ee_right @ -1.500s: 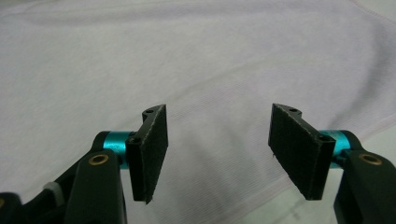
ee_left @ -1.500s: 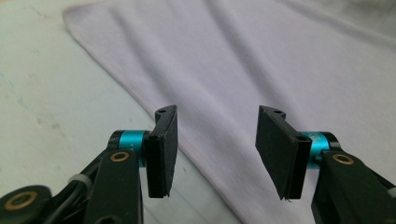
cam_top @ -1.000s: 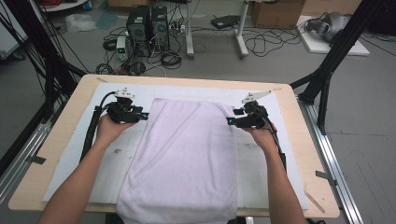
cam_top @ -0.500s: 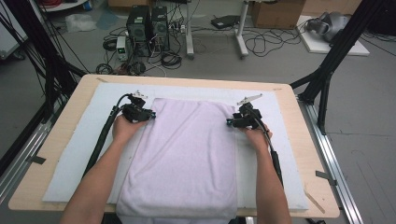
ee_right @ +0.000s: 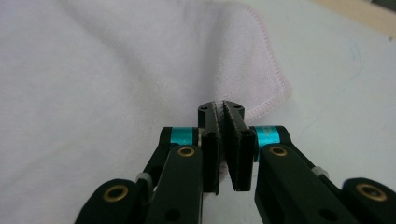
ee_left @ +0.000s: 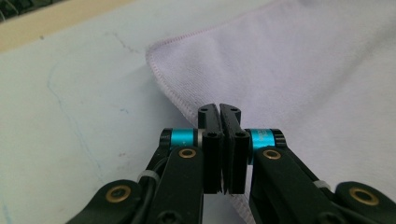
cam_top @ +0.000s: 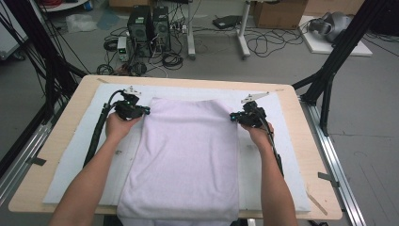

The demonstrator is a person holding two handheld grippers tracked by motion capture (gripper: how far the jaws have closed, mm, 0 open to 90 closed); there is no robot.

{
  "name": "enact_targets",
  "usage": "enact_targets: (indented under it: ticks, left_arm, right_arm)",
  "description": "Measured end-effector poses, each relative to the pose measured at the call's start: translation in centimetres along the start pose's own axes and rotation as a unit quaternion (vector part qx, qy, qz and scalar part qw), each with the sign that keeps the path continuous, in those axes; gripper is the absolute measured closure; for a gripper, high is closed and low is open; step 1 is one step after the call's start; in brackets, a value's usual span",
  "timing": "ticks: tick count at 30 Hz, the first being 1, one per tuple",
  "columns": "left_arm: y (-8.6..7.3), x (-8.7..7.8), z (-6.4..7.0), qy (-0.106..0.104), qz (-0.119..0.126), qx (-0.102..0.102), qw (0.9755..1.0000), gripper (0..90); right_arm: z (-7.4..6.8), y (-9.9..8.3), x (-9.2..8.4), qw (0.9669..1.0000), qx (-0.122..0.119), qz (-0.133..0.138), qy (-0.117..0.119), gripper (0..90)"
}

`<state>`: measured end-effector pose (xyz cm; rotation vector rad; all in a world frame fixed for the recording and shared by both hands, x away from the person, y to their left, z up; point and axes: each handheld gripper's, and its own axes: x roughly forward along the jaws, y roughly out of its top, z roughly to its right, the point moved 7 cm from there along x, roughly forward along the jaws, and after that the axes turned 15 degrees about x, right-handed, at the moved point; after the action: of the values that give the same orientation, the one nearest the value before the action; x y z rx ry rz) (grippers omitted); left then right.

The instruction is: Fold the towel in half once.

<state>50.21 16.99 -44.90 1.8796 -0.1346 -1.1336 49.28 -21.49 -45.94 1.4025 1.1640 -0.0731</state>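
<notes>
Both grippers have just been closing; the left gripper (cam_top: pixel 141 111) and right gripper (cam_top: pixel 234 117) are now pinching the pale purple towel's (cam_top: pixel 188 155) far side edges, ready for lifting.

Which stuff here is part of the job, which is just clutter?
In play:
- towel
- left tongs, shut on its far-left edge
- right tongs, shut on its far-right edge
- white mat under it

Lying about:
- computer towers
- floor cables
- cardboard box
</notes>
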Motion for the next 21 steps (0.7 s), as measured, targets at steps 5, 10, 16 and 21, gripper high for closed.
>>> enact_targets:
  ticks: [5, 10, 16, 21]
  left_arm:
    - [0.5, -3.8, 1.1, -0.001, 0.04, 0.028, 0.9988, 87.4]
    - [-0.9, -7.1, 3.8, -0.014, 0.072, 0.047, 0.9962, 87.4]
    - [-4.1, -9.4, 7.8, -0.038, 0.072, 0.075, 0.9939, 87.3]
    - [-7.2, -10.8, 10.8, -0.064, 0.068, 0.075, 0.9928, 87.2]
  right_arm:
    - [-2.1, 0.9, -3.3, 0.9987, -0.014, 0.03, 0.039, 85.4]
    - [-4.7, -0.3, -6.4, 0.9959, -0.032, 0.036, 0.076, 85.2]
    - [-7.2, -4.9, -7.6, 0.994, -0.043, 0.015, 0.099, 85.2]
    - [-9.1, -8.7, -8.1, 0.9921, -0.053, -0.005, 0.114, 84.8]
